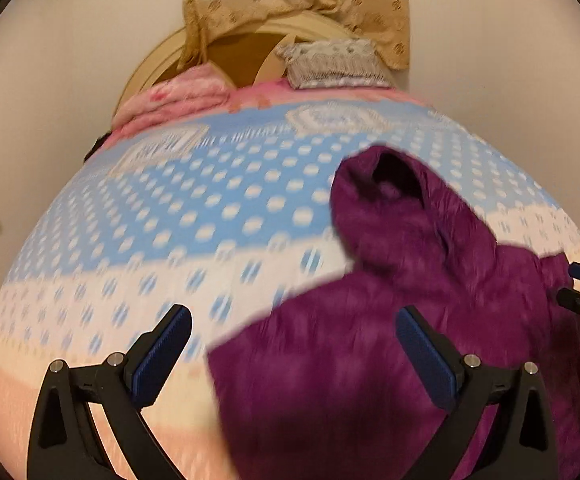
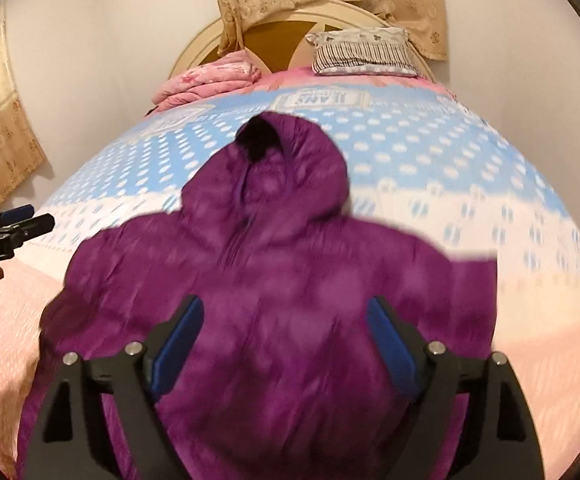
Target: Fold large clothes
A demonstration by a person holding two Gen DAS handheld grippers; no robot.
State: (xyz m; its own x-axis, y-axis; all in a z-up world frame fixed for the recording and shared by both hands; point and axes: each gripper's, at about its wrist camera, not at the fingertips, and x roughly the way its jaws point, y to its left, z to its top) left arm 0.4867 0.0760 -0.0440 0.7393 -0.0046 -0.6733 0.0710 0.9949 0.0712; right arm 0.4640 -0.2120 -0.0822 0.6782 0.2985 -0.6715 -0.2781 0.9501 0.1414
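The left hand-held gripper (image 1: 294, 340) stands wide apart above the bed (image 1: 210, 216), nothing between its blue pads, with the purple hooded jacket (image 1: 390, 320) lying to its right on the dotted blue-and-white cover. The right hand-held gripper (image 2: 286, 332) hangs over the jacket's body, jaws spread wide and empty. The hood points toward the striped pillow (image 2: 366, 56).

Bedspread (image 2: 410, 128): a white framed patch near the head end carries dark block lettering in two lines, seen upside down from the right wrist view. Top line too small to make out; big line possibly "JEANS", not certain. Same patches are smeared beyond reading in the left wrist view.

Left gripper (image 2: 30, 220): its body bears small white print, roughly "GenRobot.AI".

Nothing else legible.
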